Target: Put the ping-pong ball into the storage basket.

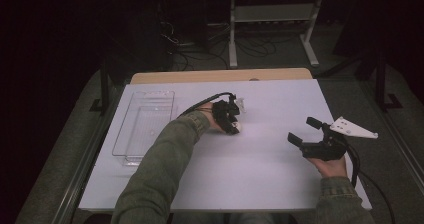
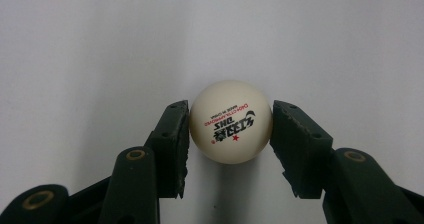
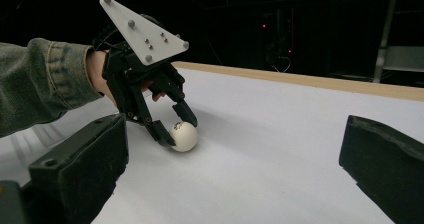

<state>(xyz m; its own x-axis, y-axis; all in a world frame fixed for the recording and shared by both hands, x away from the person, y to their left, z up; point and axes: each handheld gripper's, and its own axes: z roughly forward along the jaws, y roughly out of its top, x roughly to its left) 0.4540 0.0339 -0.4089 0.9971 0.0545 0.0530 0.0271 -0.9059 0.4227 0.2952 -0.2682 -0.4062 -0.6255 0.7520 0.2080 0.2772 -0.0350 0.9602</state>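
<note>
A white ping-pong ball (image 2: 231, 121) with black and red print rests on the white table sheet (image 1: 270, 169). My left gripper (image 2: 231, 126) is shut on it, one black jaw pressing each side. The right gripper view has the same ball (image 3: 184, 135) low on the sheet between the left gripper (image 3: 181, 131) jaws, under its grey three-cornered plate. From above, the left gripper (image 1: 235, 121) sits mid-table with the ball (image 1: 238, 127) at its tip. My right gripper (image 1: 303, 130) hovers to the right, open and holding nothing; its wide-set jaws frame the right gripper view (image 3: 235, 149).
A clear plastic tray (image 1: 145, 126) lies on the left part of the sheet. The table's wooden far edge (image 1: 220, 76) runs behind it. Beyond the table stand a white shelf frame (image 1: 272, 14) and loose cables on the dark floor.
</note>
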